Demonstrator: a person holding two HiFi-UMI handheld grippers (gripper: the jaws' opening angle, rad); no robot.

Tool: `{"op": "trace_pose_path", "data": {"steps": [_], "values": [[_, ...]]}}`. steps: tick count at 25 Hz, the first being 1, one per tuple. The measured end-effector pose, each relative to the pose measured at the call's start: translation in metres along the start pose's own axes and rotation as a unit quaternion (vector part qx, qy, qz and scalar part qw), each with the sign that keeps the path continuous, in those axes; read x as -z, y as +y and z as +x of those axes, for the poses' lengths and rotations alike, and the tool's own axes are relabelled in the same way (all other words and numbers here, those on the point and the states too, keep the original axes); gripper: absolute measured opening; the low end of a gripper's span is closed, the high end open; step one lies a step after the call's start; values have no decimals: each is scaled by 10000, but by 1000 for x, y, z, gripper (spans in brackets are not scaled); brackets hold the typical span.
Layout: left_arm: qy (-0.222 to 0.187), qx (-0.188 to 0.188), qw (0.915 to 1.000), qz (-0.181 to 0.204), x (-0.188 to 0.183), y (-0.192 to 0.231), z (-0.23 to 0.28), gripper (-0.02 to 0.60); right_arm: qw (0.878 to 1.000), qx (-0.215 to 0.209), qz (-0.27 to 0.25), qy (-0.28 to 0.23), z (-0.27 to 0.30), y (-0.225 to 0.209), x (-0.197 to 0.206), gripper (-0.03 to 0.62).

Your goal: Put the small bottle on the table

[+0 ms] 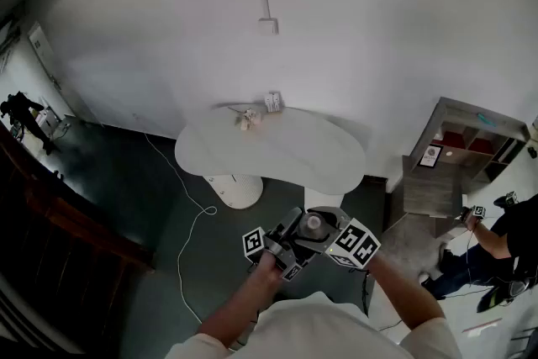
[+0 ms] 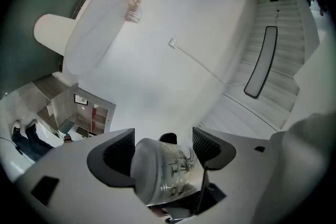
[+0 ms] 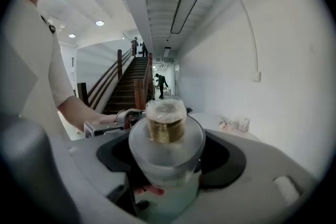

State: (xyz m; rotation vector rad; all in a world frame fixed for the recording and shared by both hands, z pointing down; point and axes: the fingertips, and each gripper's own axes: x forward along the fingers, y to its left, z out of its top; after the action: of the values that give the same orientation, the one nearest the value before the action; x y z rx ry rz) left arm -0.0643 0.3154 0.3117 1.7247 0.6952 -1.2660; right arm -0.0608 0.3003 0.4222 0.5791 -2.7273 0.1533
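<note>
My left gripper (image 2: 161, 140) and right gripper (image 3: 168, 156) both clasped the small bottle (image 3: 167, 136), jaws wide, short of the table's (image 1: 290, 154) near edge.

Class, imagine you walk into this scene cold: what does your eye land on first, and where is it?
First comes the gold-capped small bottle, held in mid-air low in the head view and gripped at once by the left gripper and the right gripper. Next is the white oval table further ahead, with a few small items at its far edge.
</note>
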Motion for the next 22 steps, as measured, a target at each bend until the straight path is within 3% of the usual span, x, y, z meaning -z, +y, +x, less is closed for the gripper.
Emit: {"op": "trace_pose_path", "data": {"steps": [22], "values": [[-233, 53, 9996, 145, 26, 4, -8, 341, 9998, -182, 12, -127, -21, 15, 14, 350]]}}
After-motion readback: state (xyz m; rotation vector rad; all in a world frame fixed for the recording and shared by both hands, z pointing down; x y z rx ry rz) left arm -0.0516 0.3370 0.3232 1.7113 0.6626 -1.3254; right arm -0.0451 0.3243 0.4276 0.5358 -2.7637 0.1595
